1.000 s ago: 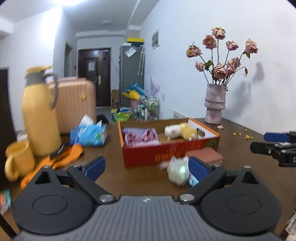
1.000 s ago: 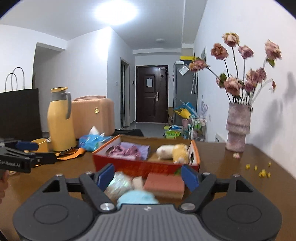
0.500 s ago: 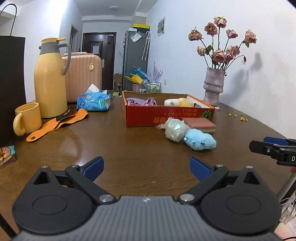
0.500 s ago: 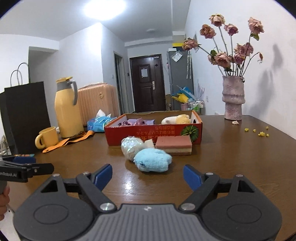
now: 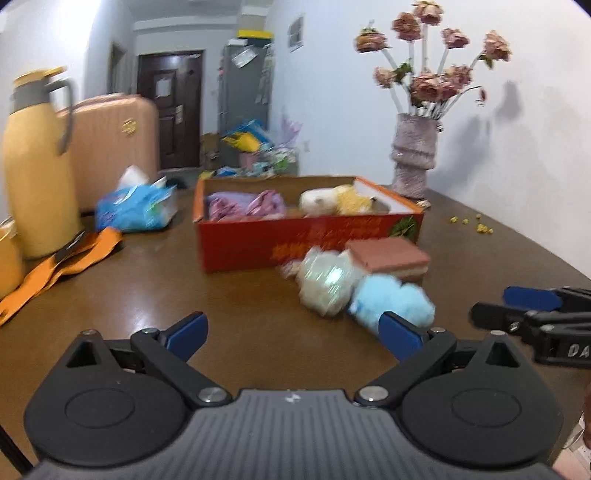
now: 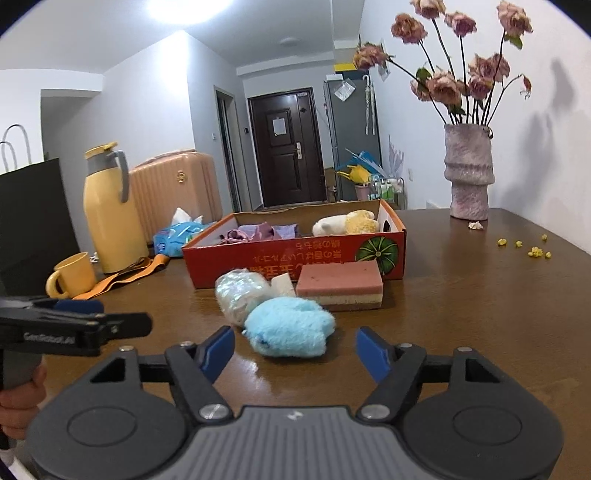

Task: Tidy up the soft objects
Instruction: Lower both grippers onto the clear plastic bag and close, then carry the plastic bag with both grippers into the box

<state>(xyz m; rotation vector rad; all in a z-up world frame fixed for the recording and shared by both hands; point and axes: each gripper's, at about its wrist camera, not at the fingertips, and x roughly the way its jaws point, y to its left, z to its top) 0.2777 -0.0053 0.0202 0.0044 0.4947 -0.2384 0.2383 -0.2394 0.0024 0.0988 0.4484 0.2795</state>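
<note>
2 grippers hovered empty: left gripper point(image 5: 293, 330) gaped, right gripper point(image 6: 295, 350) was closing behind the blue plush point(image 6: 290, 326); "GenRobot.AI" legible, red box point(image 6: 295, 258) characters unreadable.

white-walled room, brown wooden table point(image 6: 461, 295).
dark door point(image 6: 286, 147) at far end; grey cabinet point(image 6: 351, 136) right of door; ceiling light point(image 6: 184, 9) on.

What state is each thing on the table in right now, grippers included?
Red cardboard box: open, holding purple cloth and two plush pieces.
Fluffy light-blue plush toy: lying on the table outside the box.
Clear-wrapped pale bundle: outside the box, beside the blue toy.
Pink layered sponge block: flat, in front of the box.
Right hand-held gripper: empty, jaws closing.
Left hand-held gripper: open, empty.
</note>
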